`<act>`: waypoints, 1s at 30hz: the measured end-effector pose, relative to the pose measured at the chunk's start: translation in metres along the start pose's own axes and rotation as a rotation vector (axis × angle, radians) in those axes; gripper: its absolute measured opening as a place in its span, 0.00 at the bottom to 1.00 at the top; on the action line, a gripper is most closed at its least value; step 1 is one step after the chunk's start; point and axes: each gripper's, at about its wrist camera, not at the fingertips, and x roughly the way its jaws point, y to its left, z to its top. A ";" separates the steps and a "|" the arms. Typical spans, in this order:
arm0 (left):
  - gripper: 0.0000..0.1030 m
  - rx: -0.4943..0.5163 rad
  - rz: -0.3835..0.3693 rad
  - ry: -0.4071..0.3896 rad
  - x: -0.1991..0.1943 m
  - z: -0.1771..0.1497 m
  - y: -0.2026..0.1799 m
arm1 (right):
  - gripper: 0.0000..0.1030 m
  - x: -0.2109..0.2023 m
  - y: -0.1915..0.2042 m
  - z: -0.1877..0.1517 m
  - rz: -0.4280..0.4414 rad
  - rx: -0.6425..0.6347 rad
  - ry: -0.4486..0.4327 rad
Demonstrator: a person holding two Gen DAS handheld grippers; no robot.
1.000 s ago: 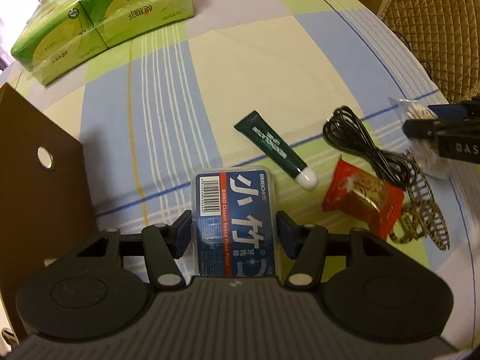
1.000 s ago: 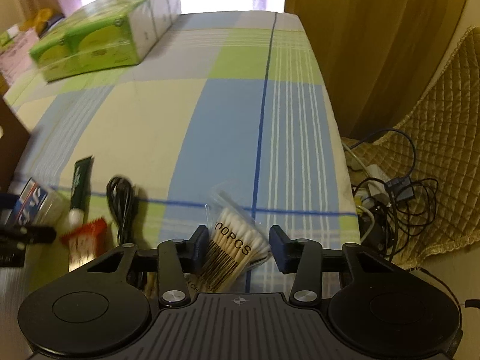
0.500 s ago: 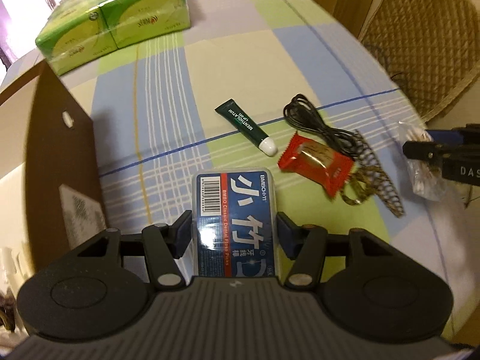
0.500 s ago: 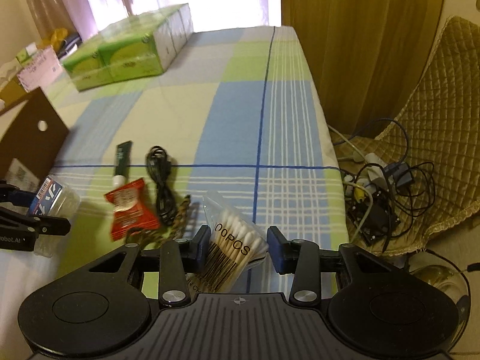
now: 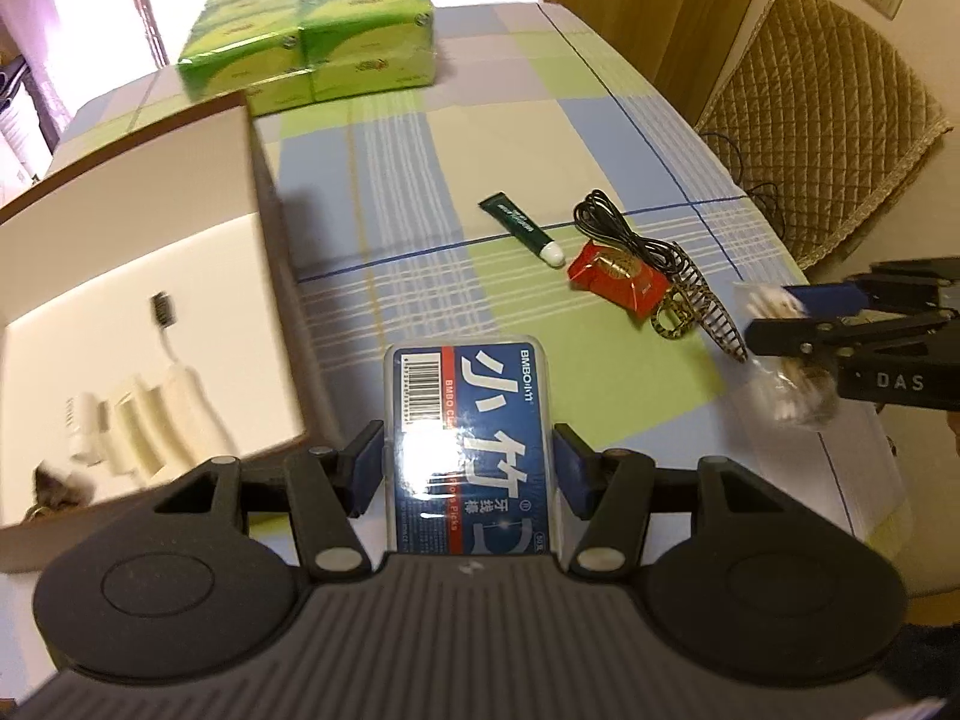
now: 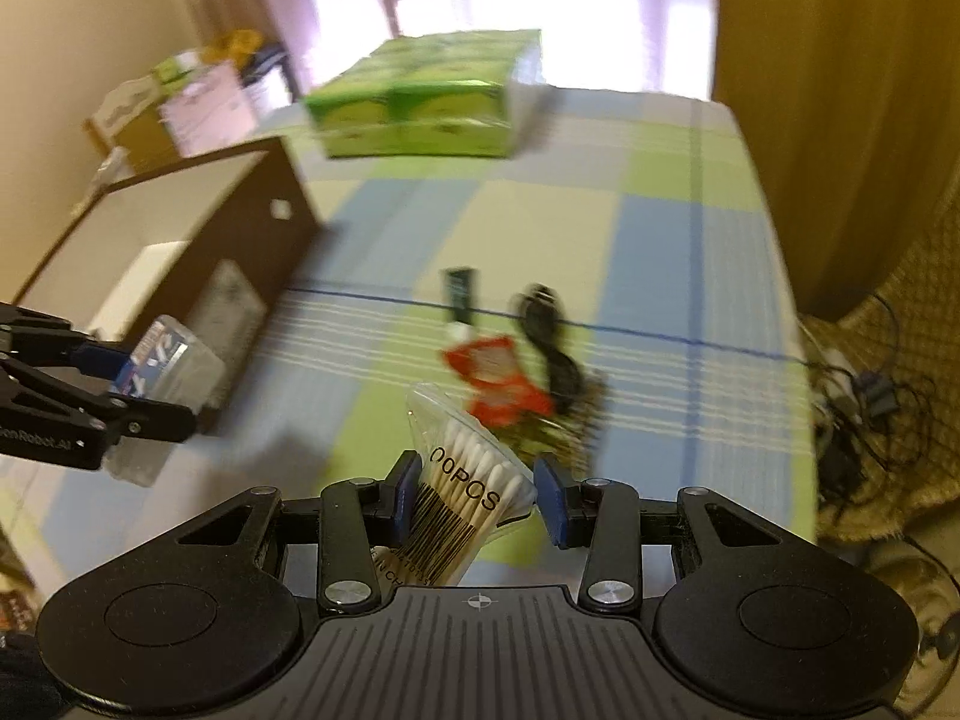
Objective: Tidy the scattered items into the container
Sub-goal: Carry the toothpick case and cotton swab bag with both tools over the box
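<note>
My left gripper [image 5: 468, 468] is shut on a blue floss-pick box [image 5: 471, 420], held above the table just right of the open cardboard box [image 5: 264, 228]. A toothbrush [image 5: 171, 354] and white items lie inside that box. My right gripper [image 6: 480, 498] is shut on a clear bag of cotton swabs [image 6: 465, 498], lifted over the table's right part. On the cloth lie a green tube [image 5: 522, 228], a black cable [image 5: 624, 234], a red packet [image 5: 618, 282] and a patterned hair claw [image 5: 696, 312]. The right wrist view is blurred.
A green multipack of tissues [image 5: 312, 60] stands at the table's far end. A quilted chair [image 5: 822, 120] and floor cables [image 6: 864, 408] lie past the right table edge. Checked cloth [image 5: 420, 180] covers the table between box and items.
Both grippers have risen with their loads and the views have pulled back. The left one has shifted toward the cardboard box, whose inside now shows.
</note>
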 end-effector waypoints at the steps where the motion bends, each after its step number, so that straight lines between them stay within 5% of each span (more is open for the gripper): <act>1: 0.52 -0.004 0.000 -0.007 -0.006 -0.003 0.005 | 0.42 -0.001 0.008 0.003 0.013 -0.011 -0.008; 10: 0.52 -0.060 -0.020 -0.083 -0.066 -0.015 0.065 | 0.42 -0.003 0.087 0.037 0.125 -0.117 -0.089; 16: 0.52 -0.068 0.050 -0.148 -0.101 -0.015 0.114 | 0.42 0.003 0.133 0.064 0.189 -0.166 -0.138; 30: 0.52 -0.021 0.156 -0.126 -0.091 0.003 0.230 | 0.42 0.084 0.238 0.131 0.217 -0.242 -0.152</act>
